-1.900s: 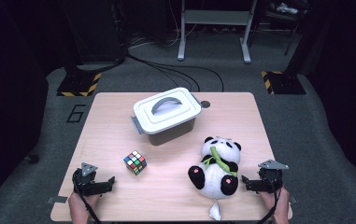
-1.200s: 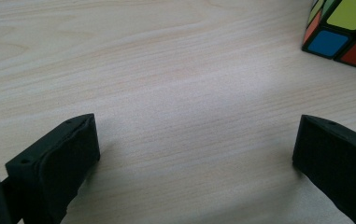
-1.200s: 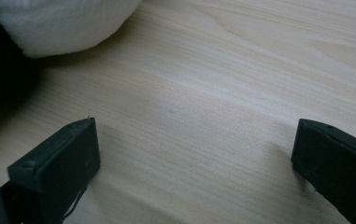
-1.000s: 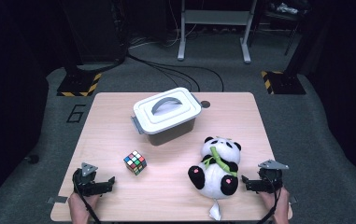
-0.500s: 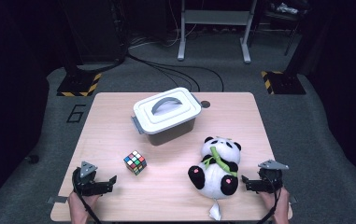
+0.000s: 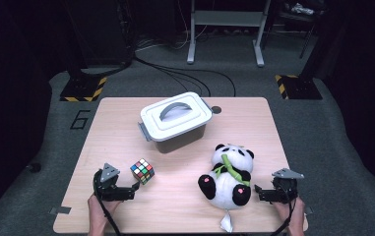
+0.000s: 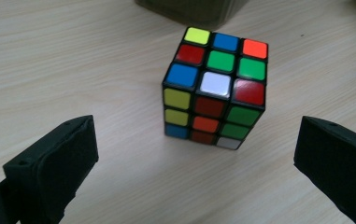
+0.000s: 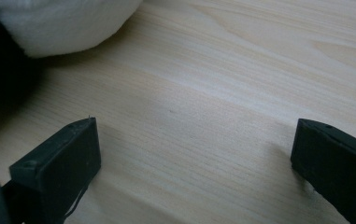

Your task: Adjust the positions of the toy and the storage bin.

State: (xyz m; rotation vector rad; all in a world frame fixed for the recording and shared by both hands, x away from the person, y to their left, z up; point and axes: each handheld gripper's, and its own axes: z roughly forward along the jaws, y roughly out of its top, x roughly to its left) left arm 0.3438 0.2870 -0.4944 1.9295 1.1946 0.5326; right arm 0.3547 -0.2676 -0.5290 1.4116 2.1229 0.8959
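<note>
Cube [image 7: 215,88] sits upright, corner edge facing the spread left tool [image 7: 196,154].

1. I read one mark: a dark numeral "6" [image 6: 79,119] painted on the grey floor [image 6: 52,162], just left of the table [image 6: 126,113] at its far left corner.
2. Nothing on the table itself carries writing I can read.
</note>
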